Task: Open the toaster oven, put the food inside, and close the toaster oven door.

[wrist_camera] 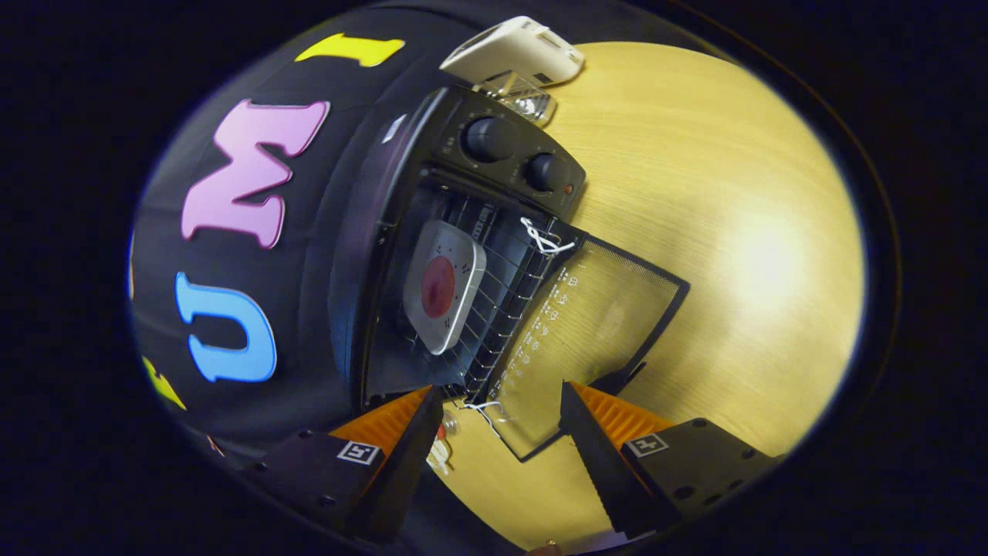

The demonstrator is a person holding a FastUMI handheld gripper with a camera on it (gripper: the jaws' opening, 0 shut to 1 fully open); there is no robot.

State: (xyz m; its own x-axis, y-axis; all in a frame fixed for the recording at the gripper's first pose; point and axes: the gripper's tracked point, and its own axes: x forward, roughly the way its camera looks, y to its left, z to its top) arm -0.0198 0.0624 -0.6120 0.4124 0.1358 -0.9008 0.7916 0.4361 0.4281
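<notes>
A black toaster oven (pixel 494 162) stands on the wooden table, seen rolled sideways in the gripper view. Its glass door (pixel 587 340) hangs fully open, lying flat toward my fingers. On the wire rack (pixel 502 301) inside rests a white square plate (pixel 444 286) carrying a round red piece of food (pixel 438 286). My gripper (pixel 502 405) is open, its fingers spread on either side of the door's near edge and holding nothing. The door handle (pixel 625 377) shows just beside one finger.
A white box-shaped device (pixel 513 50) and a clear glass object (pixel 525 96) sit beyond the oven's two control knobs (pixel 488 139). White cord ties (pixel 544 239) hang at the door hinges. Bare wooden tabletop (pixel 733 232) stretches beside the oven.
</notes>
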